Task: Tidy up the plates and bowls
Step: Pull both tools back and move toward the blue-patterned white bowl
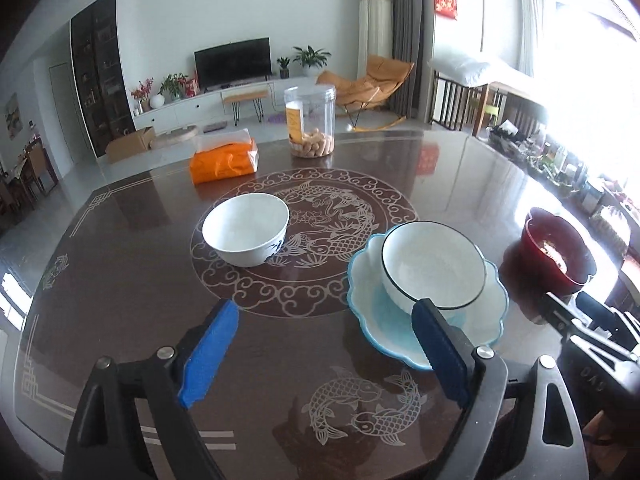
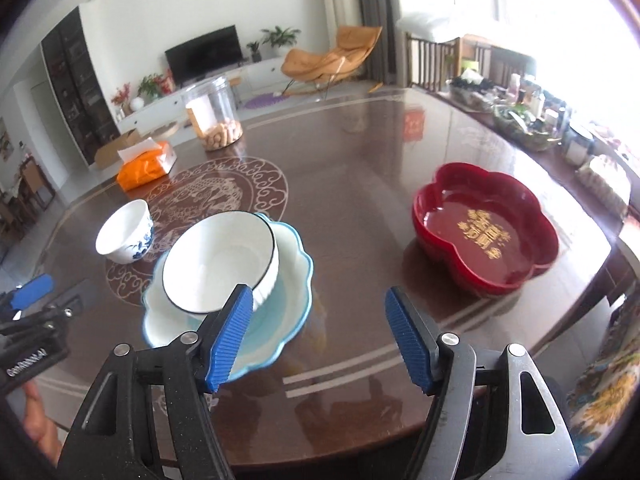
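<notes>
A white bowl with a dark rim (image 1: 434, 266) (image 2: 220, 260) sits tilted in a scalloped light-blue plate (image 1: 484, 320) (image 2: 290, 276) on the dark wooden table. A white bowl with blue painting (image 1: 246, 229) (image 2: 125, 237) stands to its left. A red flower-shaped dish (image 2: 486, 234) (image 1: 558, 252) lies to the right. My left gripper (image 1: 324, 312) hovers open above the table, its right finger over the plate's near edge. My right gripper (image 2: 320, 300) is open too, its left finger over the plate, nothing held. The left gripper (image 2: 32, 286) also shows at the right wrist view's left edge.
An orange tissue pack (image 1: 224, 162) (image 2: 146, 166) and a clear jar of snacks (image 1: 310, 120) (image 2: 214, 118) stand at the table's far side. Cluttered bottles and boxes (image 2: 532, 112) line the right. A hand (image 2: 38, 420) shows bottom left.
</notes>
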`<action>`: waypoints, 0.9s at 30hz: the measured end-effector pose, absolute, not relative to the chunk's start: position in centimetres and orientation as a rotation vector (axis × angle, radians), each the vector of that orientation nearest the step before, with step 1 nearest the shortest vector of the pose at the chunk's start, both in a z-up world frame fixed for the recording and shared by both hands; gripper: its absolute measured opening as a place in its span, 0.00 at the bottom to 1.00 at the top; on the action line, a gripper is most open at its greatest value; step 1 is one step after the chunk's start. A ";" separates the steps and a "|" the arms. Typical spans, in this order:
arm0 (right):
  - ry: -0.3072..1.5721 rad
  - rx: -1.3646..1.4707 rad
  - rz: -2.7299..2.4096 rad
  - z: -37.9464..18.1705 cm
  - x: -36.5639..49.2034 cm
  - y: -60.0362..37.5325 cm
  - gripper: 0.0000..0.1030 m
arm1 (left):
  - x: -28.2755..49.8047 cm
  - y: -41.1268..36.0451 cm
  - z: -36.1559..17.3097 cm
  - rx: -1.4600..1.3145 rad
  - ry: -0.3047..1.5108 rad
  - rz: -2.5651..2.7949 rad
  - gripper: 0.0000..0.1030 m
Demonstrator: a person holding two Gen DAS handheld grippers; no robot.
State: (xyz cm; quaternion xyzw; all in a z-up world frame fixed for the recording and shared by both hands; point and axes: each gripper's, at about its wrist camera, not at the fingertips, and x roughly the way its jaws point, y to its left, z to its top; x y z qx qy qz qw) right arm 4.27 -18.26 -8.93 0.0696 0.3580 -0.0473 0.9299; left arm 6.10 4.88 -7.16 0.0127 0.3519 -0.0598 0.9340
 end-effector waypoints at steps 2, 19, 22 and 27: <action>0.682 0.101 -0.116 -9.4 2.6 -17.2 0.70 | 4.4 4.9 -7.0 0.017 0.665 -0.142 0.86; 0.600 -0.004 -0.171 -7.7 1.1 -15.1 0.74 | 3.6 4.9 -9.1 0.115 0.747 -0.001 0.88; 0.580 0.033 -0.138 -7.4 0.6 -15.6 0.74 | 3.2 5.0 -8.9 0.136 0.716 0.042 0.88; 0.427 0.141 -0.032 -5.9 -1.6 -16.4 0.74 | 1.4 5.5 -6.8 0.155 0.562 0.101 0.88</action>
